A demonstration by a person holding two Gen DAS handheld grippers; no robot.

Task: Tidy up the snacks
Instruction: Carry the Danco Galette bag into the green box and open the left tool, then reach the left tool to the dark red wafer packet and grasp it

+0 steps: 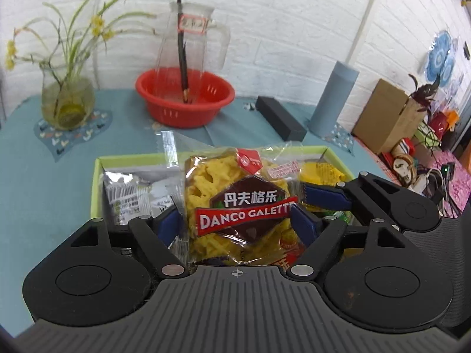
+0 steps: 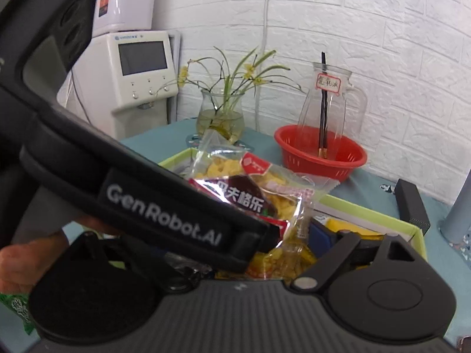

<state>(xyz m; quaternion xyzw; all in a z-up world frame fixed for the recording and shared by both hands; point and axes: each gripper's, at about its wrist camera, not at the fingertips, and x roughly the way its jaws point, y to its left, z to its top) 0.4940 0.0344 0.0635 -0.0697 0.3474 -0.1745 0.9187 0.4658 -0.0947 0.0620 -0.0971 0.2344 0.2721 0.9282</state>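
The left gripper (image 1: 237,220) has its jaws clamped on a clear packet of yellow wafer snacks (image 1: 235,206), one blue pad pressing each side of the wrapper. The packet stands upright between the jaws, printed side to the camera, held above a shallow green-rimmed box (image 1: 97,176). In the box, left of the jaws, lies a silver sachet (image 1: 129,194); right of them lies a yellow packet (image 1: 321,172).

The right gripper (image 1: 332,195) reaches in from the right, one blue finger touching the wafer packet's right edge. In its own view the left gripper's body hides one finger, so whether its jaws are apart or together cannot be told.

The box rests on a bench with a teal cloth (image 1: 44,182). Beyond the jaws, a red colander bowl (image 1: 185,103) holds a clear glass pitcher (image 1: 191,56) with a dark stick inside and a paper label. To the far left a glass vase of yellow-flowered stems (image 1: 67,100) sits on a patterned mat. To the far right a black oblong case (image 1: 279,117) lies flat near a pale blue cylinder (image 1: 332,103); past them stands a cardboard box (image 1: 382,117) among clutter. A white brick-pattern wall (image 1: 279,14) backs the bench. In the right wrist view, a white machine with a screen (image 2: 141,70) stands beyond the bench's left end.
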